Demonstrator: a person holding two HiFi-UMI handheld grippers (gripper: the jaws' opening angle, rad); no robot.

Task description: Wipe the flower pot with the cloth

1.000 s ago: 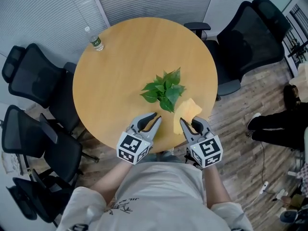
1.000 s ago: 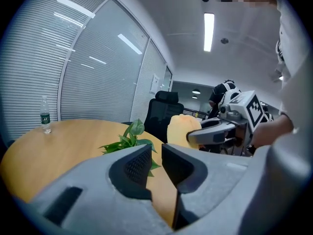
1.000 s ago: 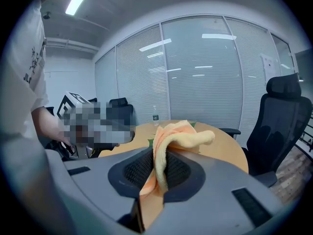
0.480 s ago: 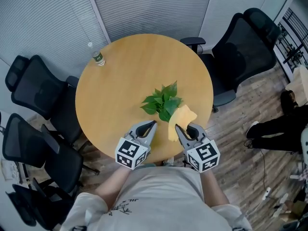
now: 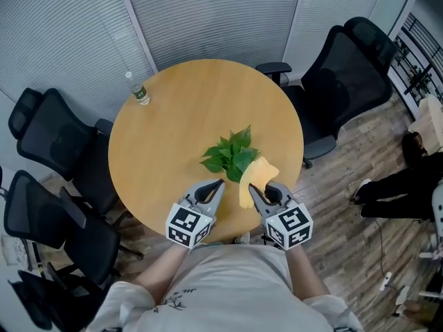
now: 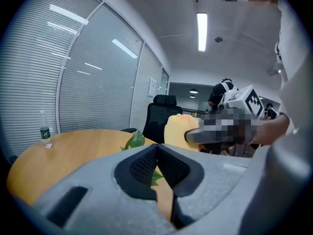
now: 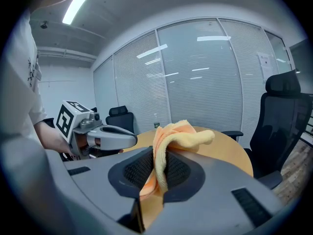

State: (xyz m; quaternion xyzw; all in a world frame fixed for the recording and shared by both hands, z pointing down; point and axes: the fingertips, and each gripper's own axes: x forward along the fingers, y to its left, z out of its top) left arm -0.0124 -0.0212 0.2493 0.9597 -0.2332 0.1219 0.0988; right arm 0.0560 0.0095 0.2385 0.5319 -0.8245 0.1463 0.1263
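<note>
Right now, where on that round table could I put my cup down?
The far half of the table is bare, from the water bottle at its left edge across to the right rim. Left of the plant is free too. The near edge is crowded: plant, cloth, left gripper and right gripper.

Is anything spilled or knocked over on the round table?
Nothing looks spilled or tipped. The plant sits tidily on the table, and the yellow cloth is pinched in the right gripper, not dropped. Only the water bottle stands rather near the edge, though upright.
</note>
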